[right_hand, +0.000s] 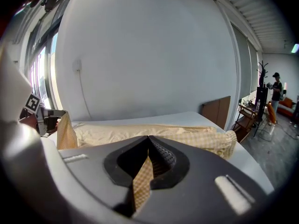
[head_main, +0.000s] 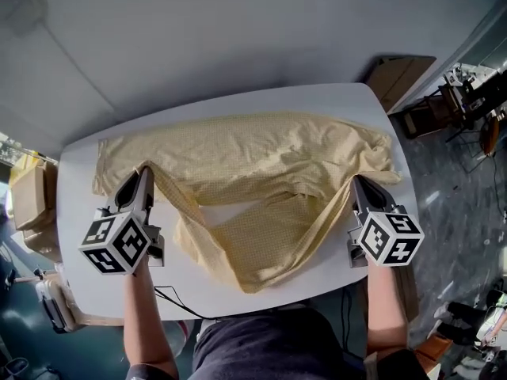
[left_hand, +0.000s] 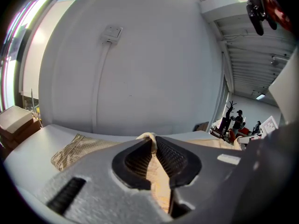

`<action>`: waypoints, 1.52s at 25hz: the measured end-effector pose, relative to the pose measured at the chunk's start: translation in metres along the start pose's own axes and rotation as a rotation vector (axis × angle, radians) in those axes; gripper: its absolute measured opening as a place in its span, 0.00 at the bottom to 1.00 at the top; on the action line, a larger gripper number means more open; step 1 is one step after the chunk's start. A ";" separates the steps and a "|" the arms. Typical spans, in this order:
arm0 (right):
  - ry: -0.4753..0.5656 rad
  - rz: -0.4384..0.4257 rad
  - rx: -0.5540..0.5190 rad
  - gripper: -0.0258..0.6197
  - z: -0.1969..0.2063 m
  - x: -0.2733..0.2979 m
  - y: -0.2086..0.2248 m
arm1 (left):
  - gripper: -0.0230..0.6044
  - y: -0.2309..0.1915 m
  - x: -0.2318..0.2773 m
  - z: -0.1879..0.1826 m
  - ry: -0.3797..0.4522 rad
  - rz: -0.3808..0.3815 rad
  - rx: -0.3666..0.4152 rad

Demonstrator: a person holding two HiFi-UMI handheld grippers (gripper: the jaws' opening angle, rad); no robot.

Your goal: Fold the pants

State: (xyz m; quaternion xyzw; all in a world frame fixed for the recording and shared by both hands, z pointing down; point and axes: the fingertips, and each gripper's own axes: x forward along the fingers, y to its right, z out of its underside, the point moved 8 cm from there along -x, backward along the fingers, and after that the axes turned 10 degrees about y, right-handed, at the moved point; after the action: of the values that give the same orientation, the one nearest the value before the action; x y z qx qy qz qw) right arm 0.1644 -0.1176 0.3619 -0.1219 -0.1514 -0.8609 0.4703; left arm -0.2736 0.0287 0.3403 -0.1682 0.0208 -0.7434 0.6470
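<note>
Holding the yellow pants (head_main: 261, 153) with both grippers, we are pinching the cloth tight. Our left gripper (head_main: 145, 171) is squeezing a fold of the pants close to the left edge of the white table (head_main: 317, 97). In the left gripper view, the left gripper (left_hand: 153, 141) is shut on the cloth, and a little bump of it is poking out at the tips. Our right gripper (head_main: 355, 179) is squeezing the pants close to the right edge of the table. In the right gripper view, the right gripper (right_hand: 148, 139) is shut on a strip of checked cloth that is hanging down between the jaws.

The pants are lying across the table from the left edge to the right edge. The far part is resting flat. The near part is running from each gripper down to a point by the near edge. A cardboard box (head_main: 32, 196) is sitting past the left edge of the table.
</note>
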 end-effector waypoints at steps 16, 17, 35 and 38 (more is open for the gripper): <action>0.010 -0.042 0.005 0.05 -0.030 0.076 -0.018 | 0.08 -0.054 0.038 -0.015 -0.048 -0.150 0.131; 0.008 -0.046 0.002 0.05 -0.033 0.081 -0.016 | 0.08 -0.056 0.041 -0.018 -0.049 -0.164 0.133; -0.022 0.061 -0.033 0.05 -0.062 0.138 0.062 | 0.08 -0.131 0.032 -0.054 -0.102 -0.496 0.216; -0.047 0.098 -0.056 0.05 -0.063 0.145 0.076 | 0.08 -0.145 0.032 -0.054 -0.139 -0.531 0.240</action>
State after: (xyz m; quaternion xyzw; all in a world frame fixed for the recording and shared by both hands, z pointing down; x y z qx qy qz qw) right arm 0.1481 -0.2926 0.3658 -0.1622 -0.1321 -0.8376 0.5046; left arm -0.4306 0.0110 0.3321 -0.1406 -0.1561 -0.8705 0.4451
